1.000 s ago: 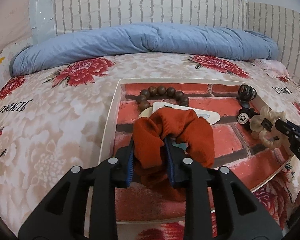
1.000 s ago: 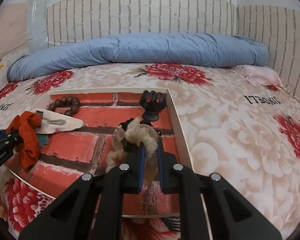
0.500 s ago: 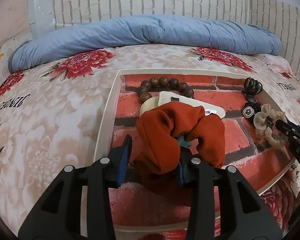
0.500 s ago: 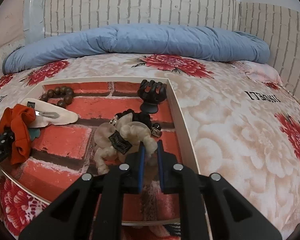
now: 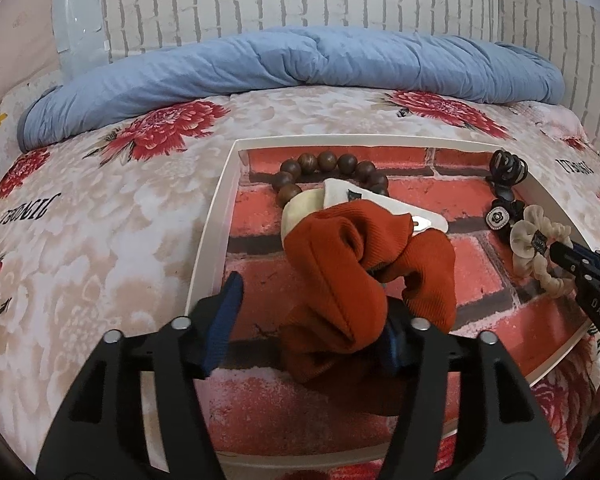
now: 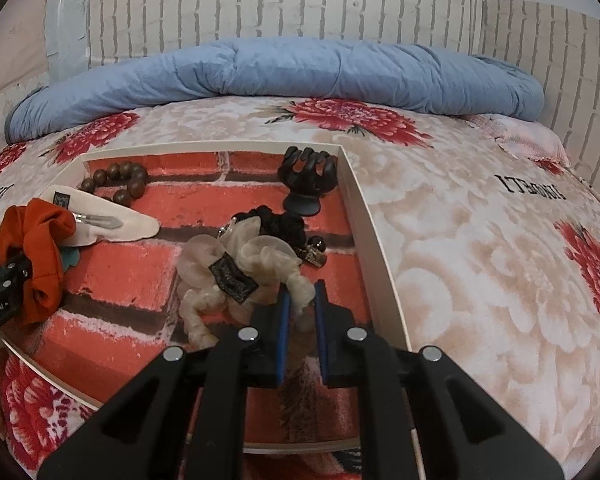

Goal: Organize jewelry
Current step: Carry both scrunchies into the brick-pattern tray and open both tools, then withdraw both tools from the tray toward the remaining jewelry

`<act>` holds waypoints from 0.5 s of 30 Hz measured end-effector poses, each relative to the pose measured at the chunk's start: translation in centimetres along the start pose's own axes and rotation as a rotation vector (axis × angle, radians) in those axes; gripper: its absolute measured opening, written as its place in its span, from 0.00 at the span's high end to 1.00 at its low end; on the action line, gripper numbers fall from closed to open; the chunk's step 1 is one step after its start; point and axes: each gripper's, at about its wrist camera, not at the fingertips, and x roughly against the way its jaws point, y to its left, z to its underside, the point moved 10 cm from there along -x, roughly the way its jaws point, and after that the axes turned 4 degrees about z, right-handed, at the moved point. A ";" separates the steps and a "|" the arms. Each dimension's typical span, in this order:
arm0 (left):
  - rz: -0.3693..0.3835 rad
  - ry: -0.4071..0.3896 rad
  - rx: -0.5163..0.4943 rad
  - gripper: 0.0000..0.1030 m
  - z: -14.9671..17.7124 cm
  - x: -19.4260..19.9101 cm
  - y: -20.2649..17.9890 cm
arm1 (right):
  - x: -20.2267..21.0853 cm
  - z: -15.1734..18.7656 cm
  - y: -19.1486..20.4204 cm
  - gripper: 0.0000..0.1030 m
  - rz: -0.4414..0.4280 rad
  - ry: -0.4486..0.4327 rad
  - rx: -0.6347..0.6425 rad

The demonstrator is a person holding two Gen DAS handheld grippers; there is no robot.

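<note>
The left claw [image 5: 312, 320] is wide with the red scrunchie [image 5: 364, 276] draped on its right finger, while the right claw [image 6: 300, 312] pinches the cream scrunchie [image 6: 244, 268] at the tray's [image 6: 364, 216] right side.

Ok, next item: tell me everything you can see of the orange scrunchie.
The orange scrunchie is ribbed, rust-orange fabric gathered into thick, bunched folds. It sits in the left part of the tray with the red brick-print floor, draped partly over the cream hair clip. The left gripper stands open: its right pad is buried against the fabric, its left pad well clear. The scrunchie slumps against that right finger rather than being clamped.
</note>
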 end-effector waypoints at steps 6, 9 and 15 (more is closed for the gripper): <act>-0.014 -0.037 -0.012 0.16 -0.4 0.8 0.0 | 0.4 -0.2 -0.6 0.65 -0.012 -0.009 -0.032; 0.004 -0.070 0.000 0.11 -0.8 1.7 0.1 | 1.3 -0.7 -0.9 0.45 -0.022 -0.043 -0.053; 0.033 -0.140 0.024 0.05 -1.8 3.6 0.2 | 3.9 -2.3 -1.6 0.10 -0.014 -0.136 -0.073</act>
